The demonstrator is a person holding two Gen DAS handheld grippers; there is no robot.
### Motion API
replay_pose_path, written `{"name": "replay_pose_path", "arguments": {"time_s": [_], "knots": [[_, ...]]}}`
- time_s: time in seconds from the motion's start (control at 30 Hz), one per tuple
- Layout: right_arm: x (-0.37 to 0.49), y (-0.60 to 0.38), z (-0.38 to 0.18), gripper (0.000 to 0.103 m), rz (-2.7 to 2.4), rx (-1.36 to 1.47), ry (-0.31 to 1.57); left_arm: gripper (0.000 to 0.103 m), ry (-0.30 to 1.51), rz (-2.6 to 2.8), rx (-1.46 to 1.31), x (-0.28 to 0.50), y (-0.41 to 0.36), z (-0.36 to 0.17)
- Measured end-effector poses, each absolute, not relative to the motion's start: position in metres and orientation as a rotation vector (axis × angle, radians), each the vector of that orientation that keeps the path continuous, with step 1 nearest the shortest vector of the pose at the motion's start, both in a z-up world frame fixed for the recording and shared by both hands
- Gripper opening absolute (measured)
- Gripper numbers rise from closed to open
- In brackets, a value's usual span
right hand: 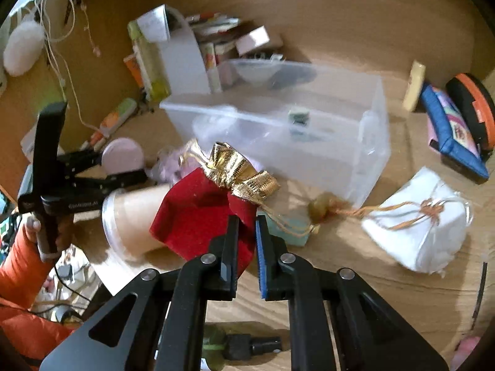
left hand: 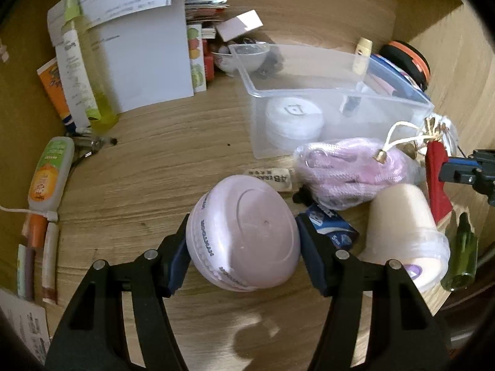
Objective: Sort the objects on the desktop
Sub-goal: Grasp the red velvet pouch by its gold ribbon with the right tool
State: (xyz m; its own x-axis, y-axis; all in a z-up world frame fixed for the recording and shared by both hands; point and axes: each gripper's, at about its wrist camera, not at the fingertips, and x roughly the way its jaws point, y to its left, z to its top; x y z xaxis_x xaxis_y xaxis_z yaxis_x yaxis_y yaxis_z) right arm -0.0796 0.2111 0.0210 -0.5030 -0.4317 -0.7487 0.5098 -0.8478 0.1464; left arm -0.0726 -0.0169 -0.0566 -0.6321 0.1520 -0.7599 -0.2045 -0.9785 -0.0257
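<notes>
Lilac jar: a round, lidded lilac jar (left hand: 244, 235) sits clamped between the blue pads of the left gripper (left hand: 243, 244), tipped on edge so its flat lid faces the camera and its short axis runs toward the lens; it is low over the wooden desk (left hand: 154, 167), in front of the clear plastic bin (left hand: 309, 99)
Jar lettering: print runs around the rim, too blurred and reversed to read
Red pouch: a red velvet pouch (right hand: 201, 213) with a gold-trimmed mouth (right hand: 244, 170) lies near the bin's front wall, its gathered mouth pointing up and away toward the bin, its long axis slanting from lower left to upper right
Right gripper: the right gripper (right hand: 247, 232) points steeply down, its jaws drawn together on the pouch's lower right edge, red cloth pinched between them
Left hand: seen from the right wrist view, a hand (right hand: 37, 232) in an orange sleeve (right hand: 21, 266) grips the left tool's handle at the desk's left side
Neighbours: a bagged pink cord bundle (left hand: 349, 173), a cream tumbler (left hand: 402, 232) lying on its side, and a blue packet (left hand: 331, 225) crowd just right of the jar
Readable writing: an eraser (left hand: 272, 179) behind the jar shows "ERAS", upside down
</notes>
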Motion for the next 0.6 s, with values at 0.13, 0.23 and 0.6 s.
{"name": "replay_pose_path", "arguments": {"time_s": [0.13,0.23,0.6], "knots": [[-0.083,0.223,0.033,0.009,-2.375,1.070,0.073,0.063,0.060,2.696,-1.211,-0.072,-0.022,-0.048],[-0.087,0.230,0.045,0.009,-2.409,1.027,0.049,0.063,0.043,2.726,-1.177,-0.070,-0.025,-0.038],[-0.101,0.245,0.056,0.012,-2.410,1.049,0.050,0.063,0.010,2.755,-1.061,-0.071,-0.024,-0.002]]}}
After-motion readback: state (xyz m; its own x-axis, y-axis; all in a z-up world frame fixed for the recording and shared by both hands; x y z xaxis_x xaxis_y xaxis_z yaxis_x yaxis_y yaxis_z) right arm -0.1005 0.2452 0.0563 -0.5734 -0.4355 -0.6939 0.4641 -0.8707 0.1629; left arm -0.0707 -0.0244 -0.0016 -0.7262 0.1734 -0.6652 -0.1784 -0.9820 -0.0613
